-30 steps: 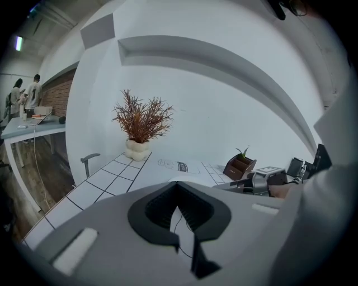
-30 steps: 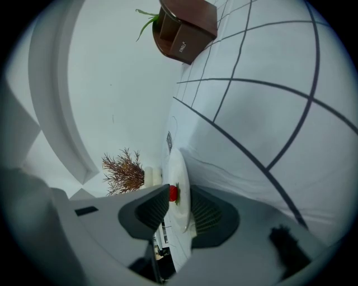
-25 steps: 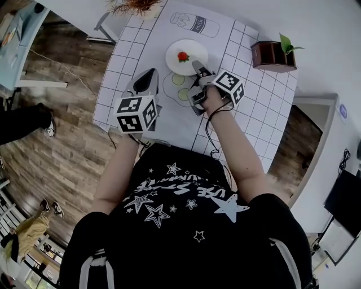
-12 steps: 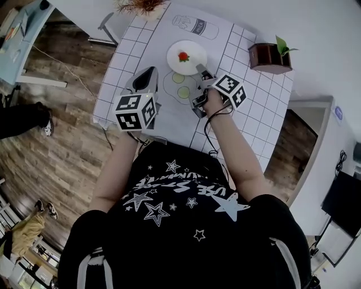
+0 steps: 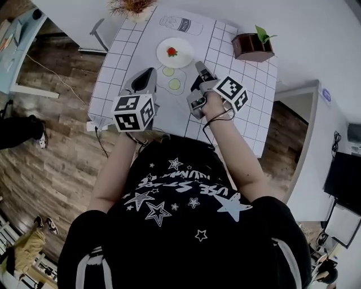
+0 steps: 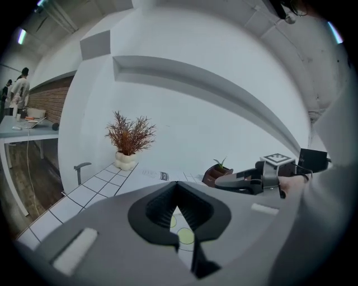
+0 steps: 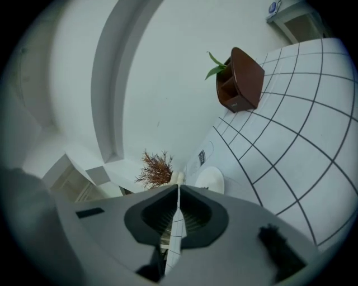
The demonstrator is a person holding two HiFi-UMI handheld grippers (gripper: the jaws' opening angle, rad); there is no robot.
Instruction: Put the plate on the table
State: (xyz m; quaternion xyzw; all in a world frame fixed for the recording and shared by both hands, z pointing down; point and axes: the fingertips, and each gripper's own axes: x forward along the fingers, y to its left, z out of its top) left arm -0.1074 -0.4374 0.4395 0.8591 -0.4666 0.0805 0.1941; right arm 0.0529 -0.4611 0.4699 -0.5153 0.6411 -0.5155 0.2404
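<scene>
A white plate (image 5: 175,52) with a red strawberry on it rests on the white gridded table (image 5: 115,79), near the far side. It also shows small and pale in the right gripper view, where the plate (image 7: 210,180) lies beyond the jaws. My right gripper (image 5: 199,67) hangs above the table, just right of and nearer than the plate, apart from it. Its jaws have just been closing and now stand shut with nothing between them. My left gripper (image 5: 149,75) hovers nearer and left of the plate, jaws together and empty. The left gripper view shows the right gripper (image 6: 222,181) off to its right.
A brown planter (image 5: 252,46) with a green sprig stands at the far right of the table. A dried plant in a pale pot (image 5: 128,7) stands at the far left corner. A printed milk carton (image 5: 176,23) and two green discs (image 5: 174,83) mark the table sheet. Wooden floor lies left.
The right gripper has drawn away from the plate's right edge and risen, and its jaws have closed. The left gripper has lifted a little. The plate stays on the table.
</scene>
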